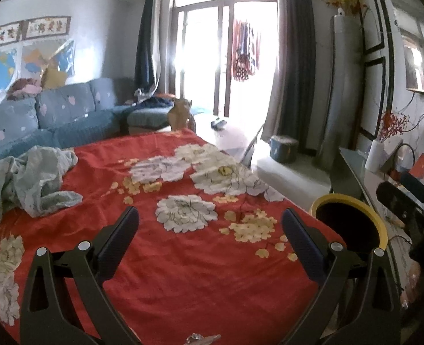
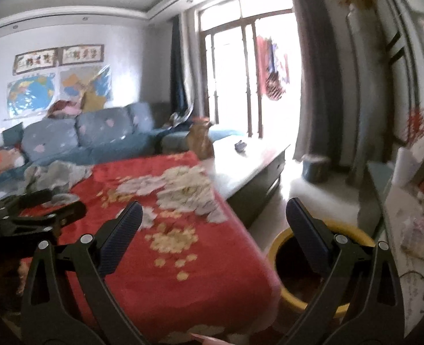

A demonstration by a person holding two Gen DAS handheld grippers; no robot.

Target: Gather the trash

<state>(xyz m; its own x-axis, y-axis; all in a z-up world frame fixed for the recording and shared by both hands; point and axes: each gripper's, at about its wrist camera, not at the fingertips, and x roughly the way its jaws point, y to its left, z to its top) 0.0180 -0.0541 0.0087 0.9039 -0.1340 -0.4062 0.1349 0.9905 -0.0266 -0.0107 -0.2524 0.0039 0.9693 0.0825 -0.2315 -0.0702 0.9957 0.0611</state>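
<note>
- Red floral cloth covers the table; its centre is bare, so nothing needs picking there.
- Yellow-rimmed bin stands on the floor just beside the table's right edge, mouth up. Judged placement: close enough that trash can be dropped in straight off that edge.
- Crumpled pale fabric or wrapping lies at the table's far-left edge, next to the blue sofa. Likely the task's thing, but the view is too soft to say whether it is trash or laundry.
- Left gripper hovers over the near middle of the cloth, jaws spread wide, nothing between them.
- Right gripper hangs over the table's right edge with one finger above the bin mouth; jaws spread and empty, a pose consistent with a drop-off position.
- Small shiny scrap at the near edge; identity unclear.
</note>
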